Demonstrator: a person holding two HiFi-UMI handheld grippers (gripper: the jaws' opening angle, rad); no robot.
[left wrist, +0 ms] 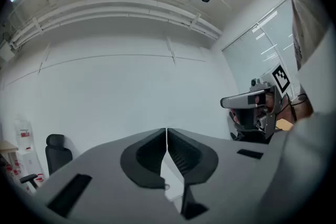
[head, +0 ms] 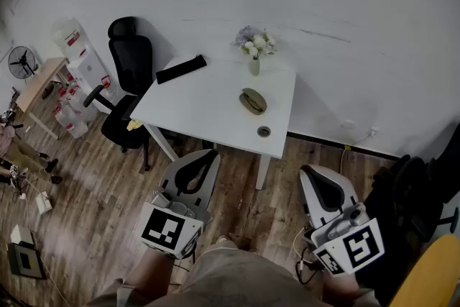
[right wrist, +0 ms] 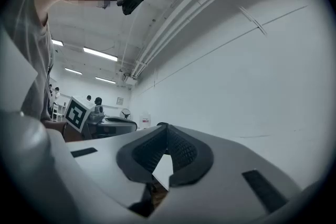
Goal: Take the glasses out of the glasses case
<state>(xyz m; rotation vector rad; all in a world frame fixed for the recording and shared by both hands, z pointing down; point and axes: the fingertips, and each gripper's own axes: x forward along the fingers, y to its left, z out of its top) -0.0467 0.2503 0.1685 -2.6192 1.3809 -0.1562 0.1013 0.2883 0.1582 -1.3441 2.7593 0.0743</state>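
The glasses case (head: 253, 101) lies on the white table (head: 194, 108), well apart from both claws. It sits at roughly 1 o'clock from the left claw (head: 210, 153) and 11 o'clock from the right claw (head: 306, 170). Each claw has its jaws pressed together with nothing between them, on the near side of the table. A vase of flowers (head: 255, 54) stands at 12 o'clock from the case — a long black object (head: 181, 69) lies at 10 o'clock.
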